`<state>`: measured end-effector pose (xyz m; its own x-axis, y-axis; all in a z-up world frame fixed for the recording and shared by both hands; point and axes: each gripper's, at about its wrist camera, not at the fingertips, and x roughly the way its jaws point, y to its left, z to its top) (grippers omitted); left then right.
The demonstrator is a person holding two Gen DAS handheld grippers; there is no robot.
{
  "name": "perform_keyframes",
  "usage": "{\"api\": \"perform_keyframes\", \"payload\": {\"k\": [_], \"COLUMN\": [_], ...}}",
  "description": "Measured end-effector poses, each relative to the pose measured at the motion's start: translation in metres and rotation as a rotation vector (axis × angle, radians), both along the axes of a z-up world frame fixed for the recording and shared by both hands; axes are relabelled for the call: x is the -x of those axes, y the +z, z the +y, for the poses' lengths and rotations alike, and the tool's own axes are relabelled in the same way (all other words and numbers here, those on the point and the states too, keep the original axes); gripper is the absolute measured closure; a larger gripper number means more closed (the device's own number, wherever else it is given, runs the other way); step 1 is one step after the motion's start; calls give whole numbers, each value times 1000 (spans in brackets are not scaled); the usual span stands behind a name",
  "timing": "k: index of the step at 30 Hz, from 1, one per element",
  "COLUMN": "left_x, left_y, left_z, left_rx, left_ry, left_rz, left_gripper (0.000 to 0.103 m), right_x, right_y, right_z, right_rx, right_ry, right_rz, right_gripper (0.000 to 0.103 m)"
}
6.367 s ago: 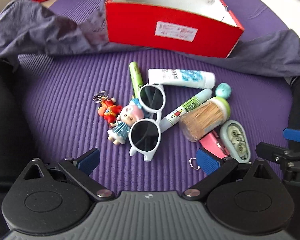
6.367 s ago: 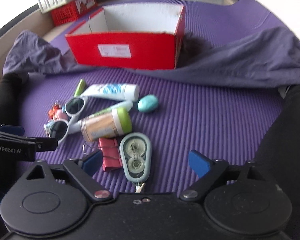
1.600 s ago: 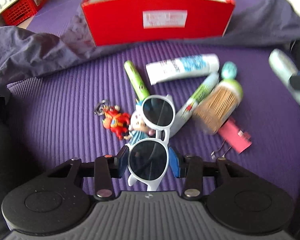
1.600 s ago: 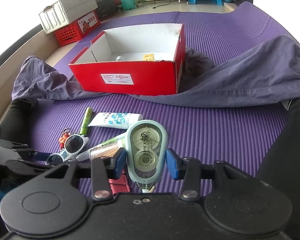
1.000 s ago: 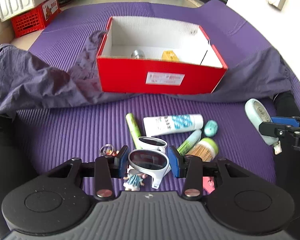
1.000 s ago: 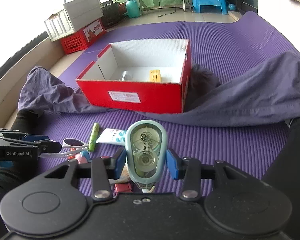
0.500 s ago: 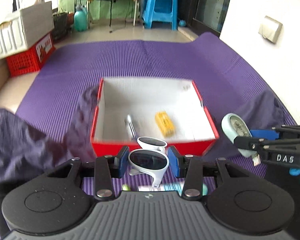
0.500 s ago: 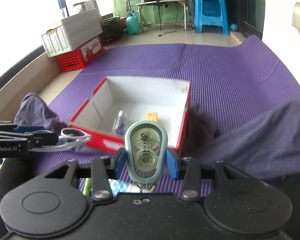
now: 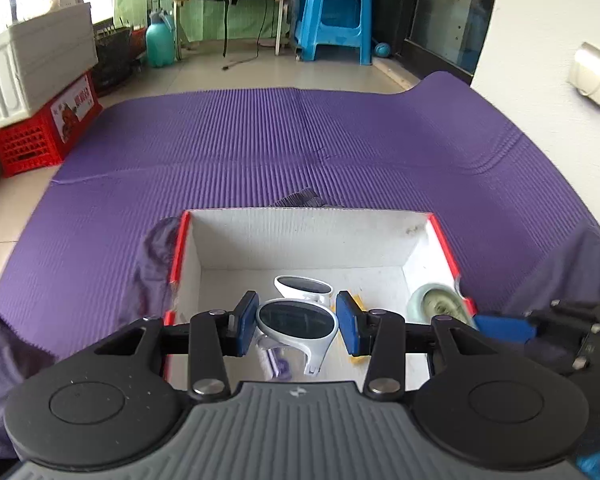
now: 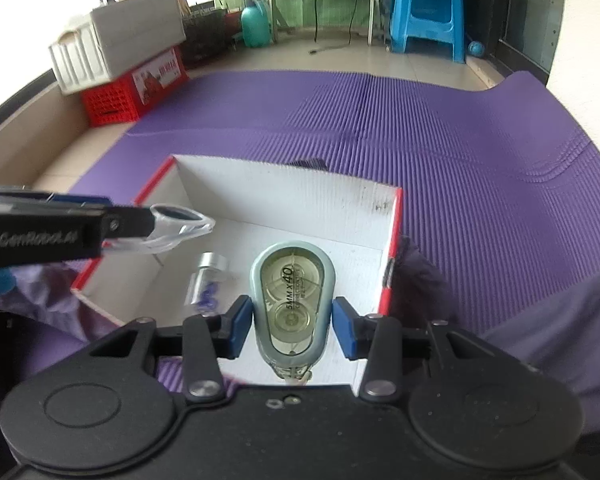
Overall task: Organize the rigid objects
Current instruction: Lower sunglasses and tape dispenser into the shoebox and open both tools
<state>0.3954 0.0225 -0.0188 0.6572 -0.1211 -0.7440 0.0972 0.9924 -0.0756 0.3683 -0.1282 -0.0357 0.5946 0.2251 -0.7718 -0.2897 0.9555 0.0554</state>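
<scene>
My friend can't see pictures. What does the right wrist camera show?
The right tongs grip a correction tape dispenser above an open red box. The left tongs hold white sunglasses over the box too, and a small clear bottle lies inside.

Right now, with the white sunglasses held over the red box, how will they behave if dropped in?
The sunglasses look like stiff, light plastic, so they should probably land without bending. Only one lens sits in the left gripper, so they may tip. Their glossy frame could slide on the red box's floor.
</scene>
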Motion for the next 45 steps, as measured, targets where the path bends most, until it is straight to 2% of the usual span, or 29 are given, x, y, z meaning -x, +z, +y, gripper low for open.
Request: {"api": "perform_keyframes", "payload": {"k": [7, 10, 12, 16, 20, 24, 27, 29, 34, 45], "left_x": [-52, -66, -70, -79, -85, -85, -83, -85, -81, -53], "left_y": [-45, -62, -72, -91, -103, -116, -121, -124, -124, -84], "left_z": [-5, -9, -13, -16, -13, -16, -16, -16, -18, -15], "left_rx": [38, 61, 49, 38, 67, 45, 52, 51, 42, 67], "left_ry": [11, 22, 19, 26, 42, 43, 56, 54, 60, 55], "left_rz": [42, 62, 74, 120, 187, 256, 281, 307, 307, 239], "left_gripper": [62, 62, 62, 62, 62, 62, 62, 62, 62, 59], "right_x": [-40, -50, -54, -58, -60, -59, -58, -55, -44, -23], "right_y": [-41, -57, -66, -76, -81, -83, -83, -82, -73, -51], "right_z": [17, 20, 22, 23, 23, 25, 24, 22, 22, 13], "right_rx": [37, 47, 50, 40, 33, 33, 13, -5, -19, -42], "right_ry": [7, 8, 6, 6, -3, 4, 1, 10, 39, 29], "right_rz": [62, 85, 100, 118, 135, 144, 158, 155, 132, 92], "right_gripper": [60, 60, 60, 60, 60, 60, 58, 52, 42, 35]}}
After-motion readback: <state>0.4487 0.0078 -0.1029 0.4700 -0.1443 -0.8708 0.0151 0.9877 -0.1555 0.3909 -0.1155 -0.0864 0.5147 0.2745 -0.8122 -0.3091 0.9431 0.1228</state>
